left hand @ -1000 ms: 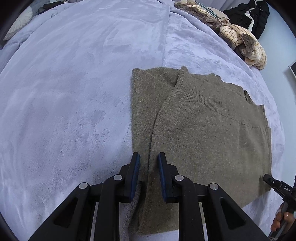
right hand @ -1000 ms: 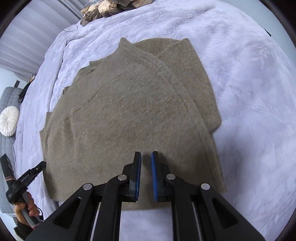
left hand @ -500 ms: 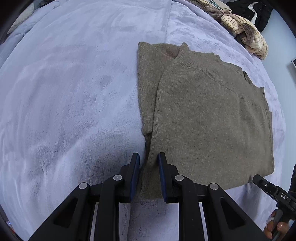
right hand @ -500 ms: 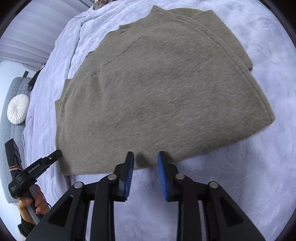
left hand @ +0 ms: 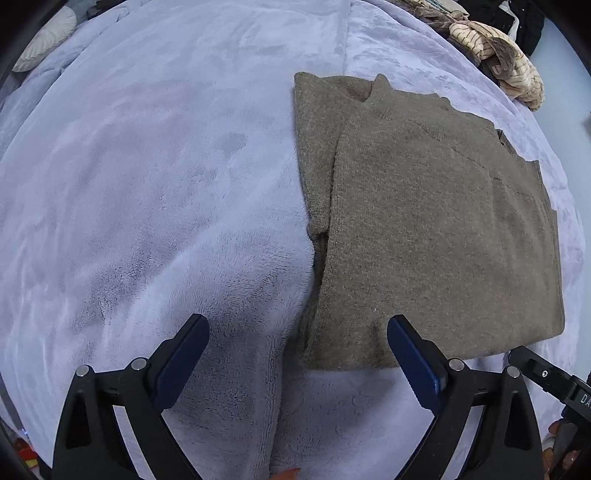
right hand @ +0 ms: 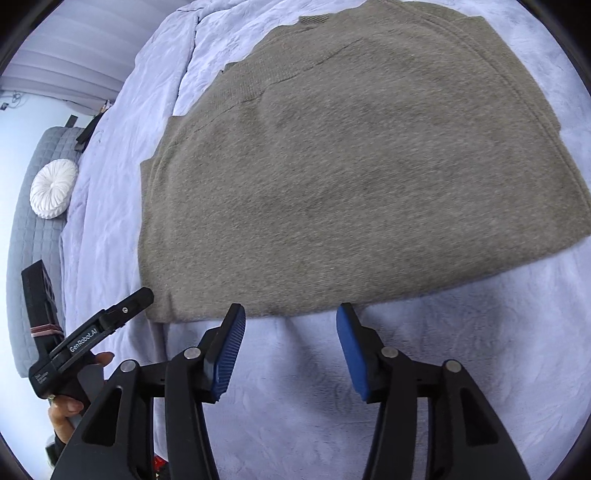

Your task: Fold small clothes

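Observation:
A folded olive-brown knit sweater (left hand: 436, 221) lies flat on the lavender fleece blanket (left hand: 147, 184). My left gripper (left hand: 297, 336) hovers at the sweater's near left corner, its jaws opening wide, and the corner lies below the gap with neither pad touching it. In the right wrist view the same sweater (right hand: 351, 166) fills the upper part. My right gripper (right hand: 291, 323) stands just off its near edge, jaws opening, with only blanket between them. The left gripper (right hand: 140, 299) also shows at the left of that view, held by a hand (right hand: 64, 410).
A heap of striped and beige clothes (left hand: 498, 51) lies at the blanket's far right edge, with a dark garment (left hand: 532, 22) behind it. A white round cushion (right hand: 53, 188) rests on a grey quilted headboard (right hand: 29, 258). The right gripper's body (left hand: 546, 376) shows at lower right.
Both grippers have let go of the sweater's near edge, opened their jaws and drawn back toward me. The sweater now lies flat.

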Demonstrator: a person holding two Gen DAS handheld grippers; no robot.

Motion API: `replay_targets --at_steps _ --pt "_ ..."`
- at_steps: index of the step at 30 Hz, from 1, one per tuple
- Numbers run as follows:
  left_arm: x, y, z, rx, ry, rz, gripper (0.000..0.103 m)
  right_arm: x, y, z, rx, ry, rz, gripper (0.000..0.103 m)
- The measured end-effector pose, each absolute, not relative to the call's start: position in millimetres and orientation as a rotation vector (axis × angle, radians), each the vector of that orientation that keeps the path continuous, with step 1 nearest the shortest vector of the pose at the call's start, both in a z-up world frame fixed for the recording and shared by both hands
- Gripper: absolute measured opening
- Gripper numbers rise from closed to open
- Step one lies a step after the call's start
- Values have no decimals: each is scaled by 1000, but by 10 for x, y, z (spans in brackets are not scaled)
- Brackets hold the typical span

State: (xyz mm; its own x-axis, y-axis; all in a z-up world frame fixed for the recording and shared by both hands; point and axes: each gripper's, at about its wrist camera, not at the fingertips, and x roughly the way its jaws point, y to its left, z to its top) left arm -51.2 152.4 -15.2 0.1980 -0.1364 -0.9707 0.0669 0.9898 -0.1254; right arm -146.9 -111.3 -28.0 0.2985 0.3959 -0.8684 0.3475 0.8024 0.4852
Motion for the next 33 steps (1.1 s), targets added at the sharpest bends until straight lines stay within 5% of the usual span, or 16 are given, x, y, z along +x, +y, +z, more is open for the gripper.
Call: replay_targets --at_steps 6,19,33 --pt "-437 1471 -157 -34 1358 -150 102 -1433 -998 -262 716 1253 75 88" --pt "-296 1471 -271 -46 1412 -196 102 -1320 -695 -266 738 1237 178 90" --pt "-244 1611 -259 -118 1401 -237 102 -1316 -613 -686 1185 1217 266 90"
